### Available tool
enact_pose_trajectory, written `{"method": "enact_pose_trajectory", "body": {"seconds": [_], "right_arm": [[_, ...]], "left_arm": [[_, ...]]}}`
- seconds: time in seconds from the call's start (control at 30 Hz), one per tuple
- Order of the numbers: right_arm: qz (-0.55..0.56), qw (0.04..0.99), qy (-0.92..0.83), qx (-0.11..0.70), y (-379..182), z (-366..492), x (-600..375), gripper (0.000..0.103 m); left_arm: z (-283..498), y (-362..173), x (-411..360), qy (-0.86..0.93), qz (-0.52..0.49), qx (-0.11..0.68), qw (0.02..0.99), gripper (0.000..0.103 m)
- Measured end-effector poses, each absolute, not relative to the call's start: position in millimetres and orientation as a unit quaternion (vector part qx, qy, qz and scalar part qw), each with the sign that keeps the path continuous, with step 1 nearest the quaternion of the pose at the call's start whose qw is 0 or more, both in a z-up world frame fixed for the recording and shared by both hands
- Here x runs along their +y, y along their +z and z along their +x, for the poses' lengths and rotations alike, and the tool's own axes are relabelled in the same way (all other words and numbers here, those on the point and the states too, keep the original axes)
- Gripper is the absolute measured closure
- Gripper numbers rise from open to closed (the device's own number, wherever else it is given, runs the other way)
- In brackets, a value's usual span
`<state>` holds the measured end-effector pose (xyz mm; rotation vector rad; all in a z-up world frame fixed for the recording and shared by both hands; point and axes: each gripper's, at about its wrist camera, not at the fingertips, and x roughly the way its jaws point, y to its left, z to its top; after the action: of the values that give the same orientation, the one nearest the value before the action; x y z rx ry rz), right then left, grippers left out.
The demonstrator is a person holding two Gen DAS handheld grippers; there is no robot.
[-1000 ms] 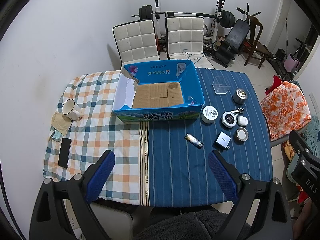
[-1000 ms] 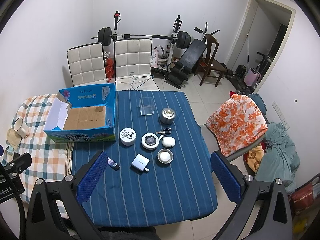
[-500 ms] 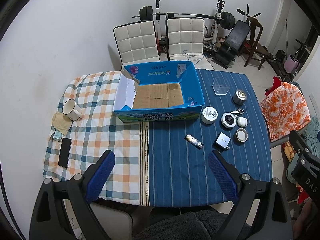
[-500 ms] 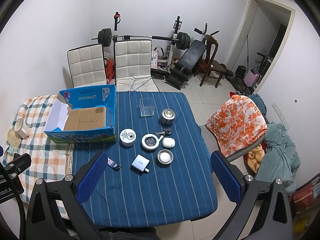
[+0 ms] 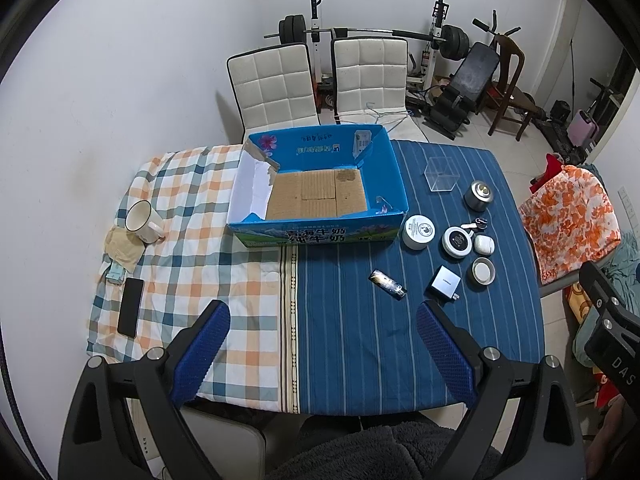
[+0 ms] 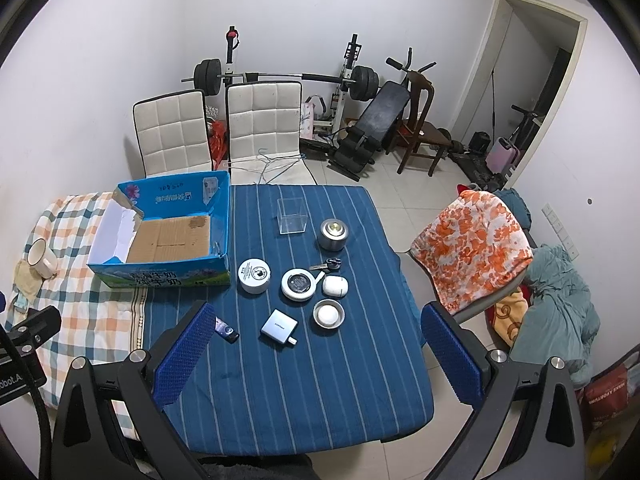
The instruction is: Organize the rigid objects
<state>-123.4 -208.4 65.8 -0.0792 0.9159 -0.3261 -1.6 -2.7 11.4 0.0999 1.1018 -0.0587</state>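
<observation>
An open blue cardboard box [image 5: 320, 236] [image 6: 160, 276] stands empty at the table's middle back. Right of it lie a white round jar [image 5: 418, 231] [image 6: 253, 275], a round black-faced case [image 5: 457, 241] [image 6: 299, 284], a white earbud case [image 5: 483, 245] [image 6: 335, 285], keys [image 5: 475, 223], a small metal dish [image 5: 483, 271] [image 6: 328, 313], a white charger [image 5: 443, 282] [image 6: 279, 326], a small dark tube [image 5: 387, 284] [image 6: 226, 330], a metal tin [image 5: 479, 196] [image 6: 333, 233] and a clear plastic box [image 5: 441, 173] [image 6: 292, 215]. My left gripper [image 5: 324, 350] and right gripper [image 6: 316, 350] are open and empty, high above the table's near edge.
A mug [image 5: 143, 222] on a cloth and a black phone [image 5: 130, 312] lie on the checked cloth at left. Two white chairs [image 5: 312, 88] stand behind the table. A chair with an orange floral cover [image 6: 474, 248] stands at right. Gym gear lines the back wall.
</observation>
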Motion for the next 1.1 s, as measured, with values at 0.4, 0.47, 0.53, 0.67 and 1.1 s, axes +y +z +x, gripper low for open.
{"method": "enact_pose_trajectory", "body": {"seconds": [0.4,0.47,0.53,0.67,1.1], "right_arm": [[-0.036,0.887,-0.154,0.434,87.1,-117.4,-205.4,0.000],[-0.036,0.888,-0.153,0.432,87.3,-118.0,-204.6,0.000],[-0.036,0.888,-0.152,0.432,87.0,-117.9,-203.9,0.000],[-0.037,0.889,-0.152,0.431,85.4,-119.1,-201.3,0.000],[-0.029,0.885,-0.152,0.439,74.6,-116.9,-195.7,0.000]], "left_arm": [[6.2,27.2,-1.7,-0.025,0.048,0.516,0.855,0.007],[6.9,27.8,0.0,-0.024,0.047,0.515,0.856,0.007],[8.5,28.8,0.9,-0.023,0.047,0.514,0.856,0.007],[5.1,26.5,1.2,-0.024,0.047,0.512,0.857,0.007],[2.5,23.1,2.3,-0.029,0.047,0.513,0.857,0.007]]}}
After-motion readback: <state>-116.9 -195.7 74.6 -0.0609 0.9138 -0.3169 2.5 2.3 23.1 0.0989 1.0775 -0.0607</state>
